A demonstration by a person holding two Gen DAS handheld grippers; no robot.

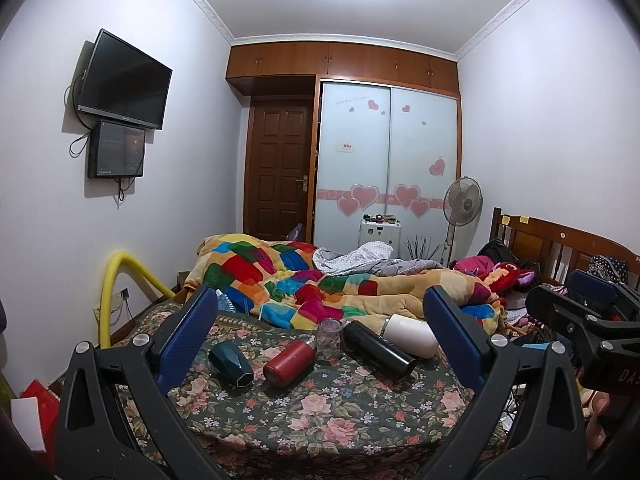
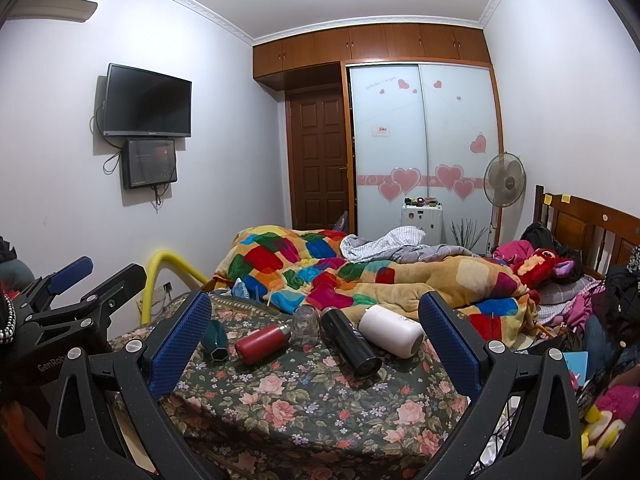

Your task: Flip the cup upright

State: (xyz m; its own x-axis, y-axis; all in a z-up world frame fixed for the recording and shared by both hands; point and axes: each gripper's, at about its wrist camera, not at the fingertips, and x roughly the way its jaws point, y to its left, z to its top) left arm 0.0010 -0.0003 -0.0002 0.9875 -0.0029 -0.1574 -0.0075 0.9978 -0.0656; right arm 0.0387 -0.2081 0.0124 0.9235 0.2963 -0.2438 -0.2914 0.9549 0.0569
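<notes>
Five vessels are sitting in a row on the floral cloth (image 1: 320, 408), all placed here relative to the glass cup (image 1: 330, 339), which is standing mouth-down at the row's middle. Left of the cup a red flask (image 1: 289, 363) is lying on its side, its cap end nearly touching the cup, and beyond that a green cup (image 1: 231, 362) is lying tipped over. Right of the cup a black flask (image 1: 378, 345) is lying with its near end pointing at the camera, and a white tumbler (image 1: 408, 335) is lying just past it. Behind the cup a patchwork quilt (image 1: 288, 272) is bunching up.

The left gripper (image 1: 320, 332) is hanging wide open and empty, short of the cup, which is showing between its blue pads (image 1: 188, 340). The right gripper (image 2: 316, 328) is likewise gaping empty, with the cup (image 2: 306, 322) lying ahead, slightly left of centre between its fingers.
</notes>
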